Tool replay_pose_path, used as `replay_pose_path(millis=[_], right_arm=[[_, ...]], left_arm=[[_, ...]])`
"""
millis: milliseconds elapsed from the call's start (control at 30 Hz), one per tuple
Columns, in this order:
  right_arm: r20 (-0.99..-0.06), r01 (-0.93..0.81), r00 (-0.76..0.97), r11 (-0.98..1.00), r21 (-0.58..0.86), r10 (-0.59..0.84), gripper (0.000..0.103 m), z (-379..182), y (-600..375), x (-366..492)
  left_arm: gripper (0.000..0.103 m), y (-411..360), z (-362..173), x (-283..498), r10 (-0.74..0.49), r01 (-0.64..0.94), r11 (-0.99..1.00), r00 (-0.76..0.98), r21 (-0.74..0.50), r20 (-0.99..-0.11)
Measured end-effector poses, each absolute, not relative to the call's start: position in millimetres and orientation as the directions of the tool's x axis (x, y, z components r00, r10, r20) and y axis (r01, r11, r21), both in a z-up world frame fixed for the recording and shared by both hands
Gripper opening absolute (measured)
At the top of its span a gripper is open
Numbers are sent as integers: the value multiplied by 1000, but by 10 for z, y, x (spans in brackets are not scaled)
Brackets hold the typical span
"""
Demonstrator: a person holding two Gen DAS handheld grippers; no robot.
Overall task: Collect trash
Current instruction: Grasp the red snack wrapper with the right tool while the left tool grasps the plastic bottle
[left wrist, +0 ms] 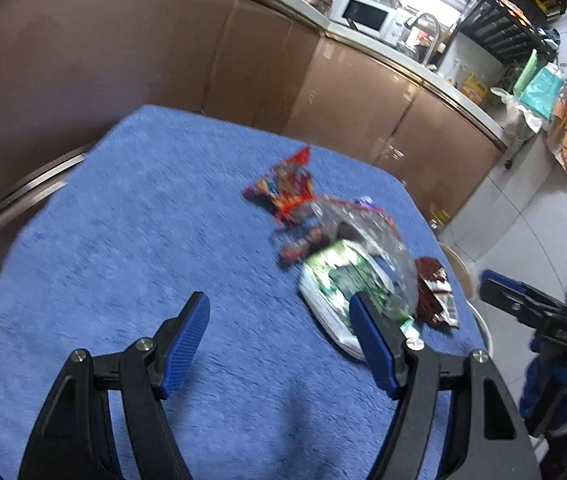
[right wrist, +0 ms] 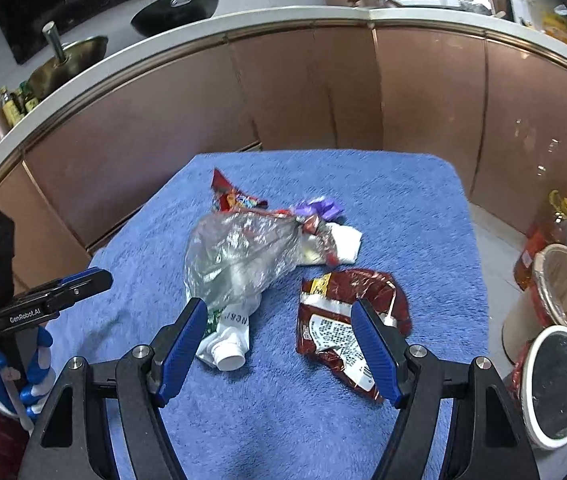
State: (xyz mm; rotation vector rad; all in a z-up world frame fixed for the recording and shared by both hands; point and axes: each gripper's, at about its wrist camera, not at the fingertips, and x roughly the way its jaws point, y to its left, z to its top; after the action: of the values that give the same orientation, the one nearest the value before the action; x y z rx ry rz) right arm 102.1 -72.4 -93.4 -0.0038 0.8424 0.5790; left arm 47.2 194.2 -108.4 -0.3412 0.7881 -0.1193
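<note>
A pile of trash lies on the blue cloth-covered table (right wrist: 403, 216): a crumpled clear plastic bag (right wrist: 239, 256), a white and green spouted pouch (right wrist: 227, 340), a dark red wrapper (right wrist: 347, 320), a colourful red wrapper (right wrist: 235, 196), a purple wrapper (right wrist: 319, 208) and a white tissue (right wrist: 347, 244). My right gripper (right wrist: 279, 312) hangs open just above the near side of the pile, between pouch and dark red wrapper, holding nothing. My left gripper (left wrist: 279, 308) is open and empty over bare cloth, left of the pouch (left wrist: 339, 284) and clear bag (left wrist: 363, 232). The left gripper (right wrist: 71, 284) also shows at the right wrist view's left edge.
Right of the table stand a tan bin (right wrist: 563, 292), a white-rimmed bin with a black liner (right wrist: 559, 380) and an oil bottle (right wrist: 555, 220) on the floor. Brown cabinets (right wrist: 303, 92) curve behind the table. A blue and white gloved hand (right wrist: 15, 368) holds the left gripper.
</note>
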Motion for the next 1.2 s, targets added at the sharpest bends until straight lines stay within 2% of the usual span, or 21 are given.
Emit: replay_pose_path(millis=[167,333,667,700,733,767,800,833,967,1000,1100,1200], right_arm=[[-730,-464,501,856,227,465,72,-1147,-824,1184],[-748,-444,486,865,235,452,72,-1310,-943,1310],[-737,-413,451,850,328,504,73,-1432,-1144,1662],[-738,-412,446,848,333,507,73,-1453,-1141,1689],[-739,-412,439,845,340,511,73,-1476,-1140,1716],[-739,-409,430,842,353,519,69,-1509,-1143,1746],[-740,-406,424,840,361,523,59,-1531,-1145,1763],[-741,-406,415,837,368,528,56,-1557,-1141,1782],[-753,-397,407,842,365,518,47,-1613,-1137,1786],[-754,-395,408,844,363,515,42,-1607,-1138,1789],[-761,-396,414,851,345,500,29,-1618,-1127,1782],[-758,-407,425,853,328,494,19,-1597,-1116,1736]], left_arm=[[71,1677,-1150,532,-314,52,924,666,-379,-677],[71,1367,-1062,681,-357,132,923,646,-362,-675],[69,1126,-1163,1329,-391,102,906,573,-410,-721],[64,1106,-1181,1365,-392,100,906,568,-412,-724],[54,1086,-1205,1377,-395,102,905,562,-414,-726],[49,1073,-1221,1400,-398,101,904,555,-416,-730],[41,1068,-1238,1430,-400,99,903,548,-418,-735],[32,1062,-1256,1456,-398,93,904,542,-418,-740],[18,1077,-1284,1463,-394,78,903,539,-422,-744],[12,1087,-1279,1456,-398,75,900,541,-429,-741],[4,1120,-1234,1395,-398,71,896,565,-438,-723],[3,1150,-1128,1293,-396,79,895,591,-439,-703]])
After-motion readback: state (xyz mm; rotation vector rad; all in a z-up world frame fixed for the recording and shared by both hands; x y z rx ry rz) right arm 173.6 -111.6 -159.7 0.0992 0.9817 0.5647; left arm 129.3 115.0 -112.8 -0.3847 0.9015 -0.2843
